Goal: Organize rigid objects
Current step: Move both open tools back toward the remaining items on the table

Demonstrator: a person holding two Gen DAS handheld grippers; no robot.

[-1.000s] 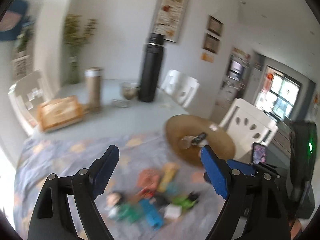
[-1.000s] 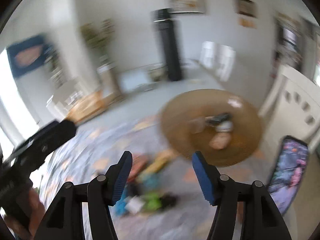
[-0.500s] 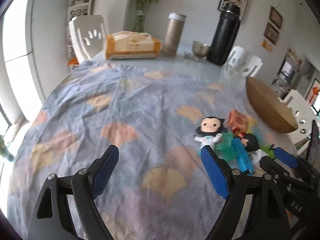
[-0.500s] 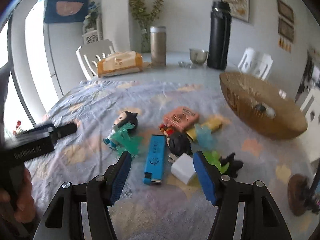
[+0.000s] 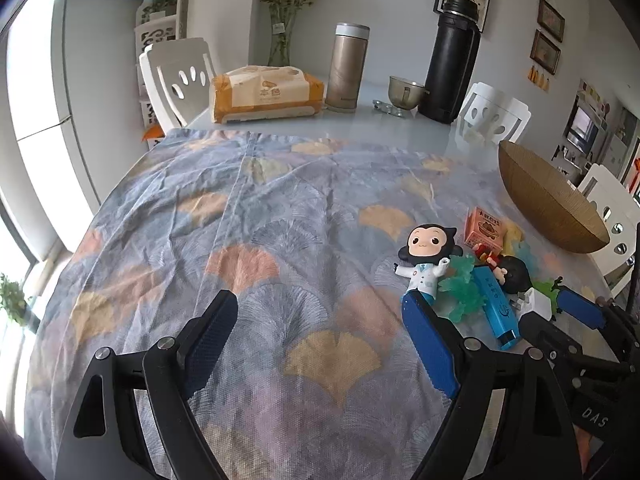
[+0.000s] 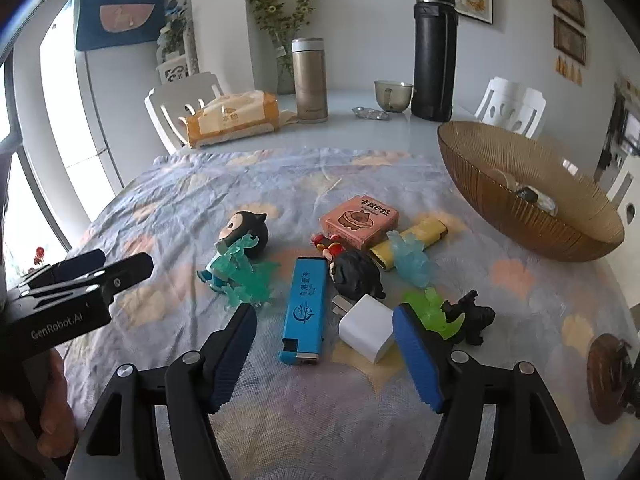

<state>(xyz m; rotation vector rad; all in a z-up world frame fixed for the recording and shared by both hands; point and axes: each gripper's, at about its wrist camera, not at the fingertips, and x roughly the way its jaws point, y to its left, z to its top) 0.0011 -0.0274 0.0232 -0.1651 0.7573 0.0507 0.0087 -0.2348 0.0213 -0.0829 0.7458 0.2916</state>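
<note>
Small toys, blue lighter (image 6: 305, 309) and white charger (image 6: 367, 328) heaped near table's right edge, beside amber bowl (image 6: 532, 216), judged collection target. Right gripper (image 6: 325, 354) held low before heap, jaws just widened, nothing between. Left gripper (image 5: 322, 344) held wide, empty, over bare cloth.

I see 2 views, each from a camera looking down along a gripper at the table. My left view sits left of the toy pile (image 5: 472, 276). My right view looks at it up close (image 6: 320, 280). Both share the brown bowl (image 5: 552, 208).
</note>
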